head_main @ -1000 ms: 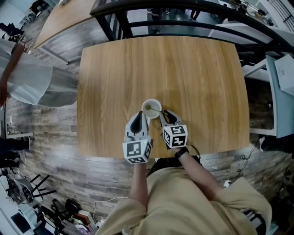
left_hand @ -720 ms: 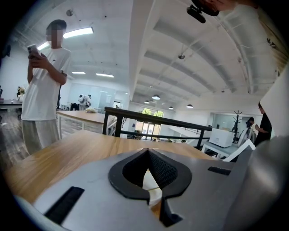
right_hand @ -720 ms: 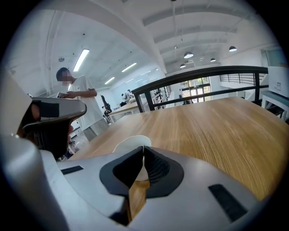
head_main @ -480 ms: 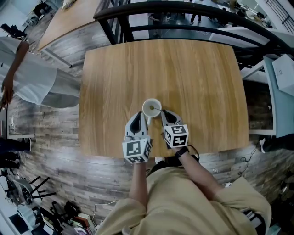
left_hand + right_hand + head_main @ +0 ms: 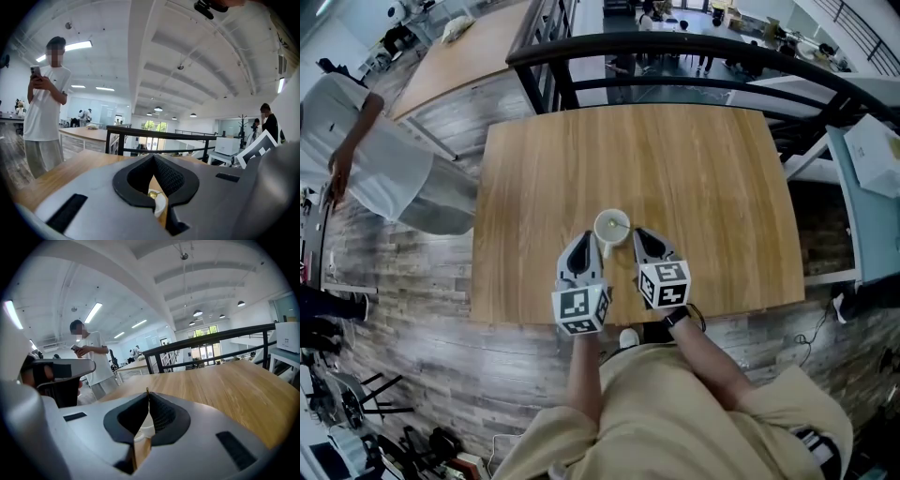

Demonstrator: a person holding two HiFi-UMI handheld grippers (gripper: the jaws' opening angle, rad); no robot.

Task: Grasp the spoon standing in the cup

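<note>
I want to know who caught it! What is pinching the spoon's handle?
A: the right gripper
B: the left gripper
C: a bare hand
A: the thin gold handle of the spoon pokes up from between the shut jaws of the right gripper.

no legible text or labels anywhere

Light wooden table (image 5: 694, 178) in the centre, black railing (image 5: 675, 42) above it, second wooden table (image 5: 455, 61) at upper left, person in white shirt (image 5: 370, 164) at left edge, grey plank floor (image 5: 403, 291) at lower left, perhaps a white box (image 5: 874, 150) at right edge.
</note>
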